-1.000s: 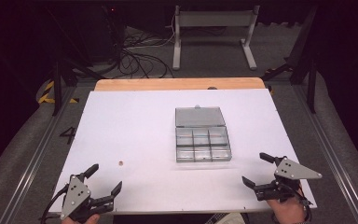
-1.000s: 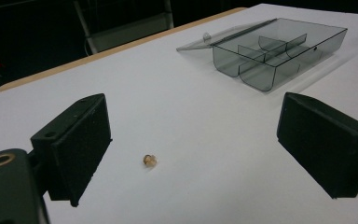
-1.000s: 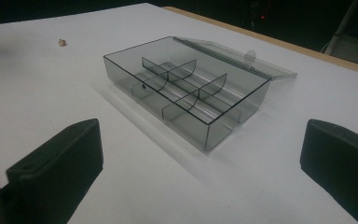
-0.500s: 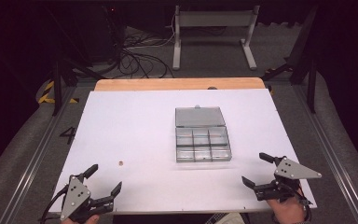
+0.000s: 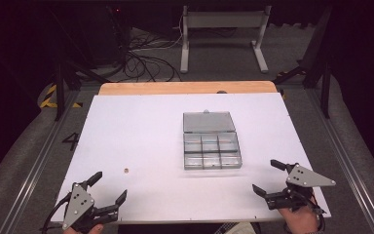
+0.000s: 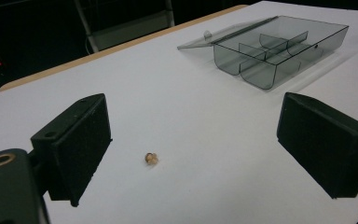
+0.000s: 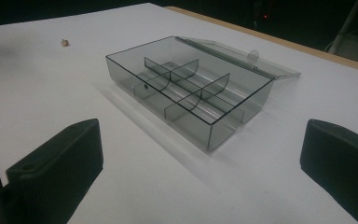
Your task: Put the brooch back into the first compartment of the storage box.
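Observation:
A clear grey plastic compartment box [image 5: 212, 151] lies in the middle of the white table [image 5: 141, 131], its lid [image 5: 208, 122] folded flat open behind it. The box [image 6: 272, 49] [image 7: 186, 91] looks empty, split by dividers into several cells. A tiny tan object [image 5: 125, 171] [image 6: 151, 158] [image 7: 65, 43] rests on the table left of the box. My left gripper [image 5: 108, 190] [image 6: 191, 154] is open near the front left edge, the tan object just ahead between its jaws. My right gripper [image 5: 269, 178] [image 7: 200, 172] is open at the front right, facing the box.
A wooden strip [image 5: 187, 87] borders the table's far edge. Beyond it are a white metal stand [image 5: 224, 29] and loose cables [image 5: 141, 53] on the dark floor. Metal rails [image 5: 34, 165] run along both sides of the table.

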Action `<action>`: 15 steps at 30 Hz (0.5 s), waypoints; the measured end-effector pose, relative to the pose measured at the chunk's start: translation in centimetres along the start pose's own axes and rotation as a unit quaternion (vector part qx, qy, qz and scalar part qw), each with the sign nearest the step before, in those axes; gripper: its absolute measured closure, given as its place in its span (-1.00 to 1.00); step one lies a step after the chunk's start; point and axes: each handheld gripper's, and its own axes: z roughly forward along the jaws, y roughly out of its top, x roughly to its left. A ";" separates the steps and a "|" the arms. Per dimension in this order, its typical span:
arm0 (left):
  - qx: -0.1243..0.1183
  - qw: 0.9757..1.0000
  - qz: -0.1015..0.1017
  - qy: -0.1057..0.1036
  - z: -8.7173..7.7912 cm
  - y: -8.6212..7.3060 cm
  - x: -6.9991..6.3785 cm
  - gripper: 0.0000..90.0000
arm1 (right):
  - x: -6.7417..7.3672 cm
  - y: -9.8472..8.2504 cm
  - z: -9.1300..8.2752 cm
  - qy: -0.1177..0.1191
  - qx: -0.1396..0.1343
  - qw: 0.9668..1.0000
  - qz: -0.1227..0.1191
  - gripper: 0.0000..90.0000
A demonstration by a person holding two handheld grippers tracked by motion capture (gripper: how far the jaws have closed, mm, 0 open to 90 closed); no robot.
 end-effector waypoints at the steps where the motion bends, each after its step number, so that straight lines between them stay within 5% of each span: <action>1: 0.000 1.000 -0.003 -0.001 0.0 0.0 0.0 -0.76 | 0.0 0.0 0.0 0.000 0.000 1.000 0.001 -1.00; 15: 0.024 1.000 -0.006 -0.006 1.1 0.8 0.3 -0.75 | -0.1 0.0 0.1 0.001 0.002 1.000 0.005 -1.00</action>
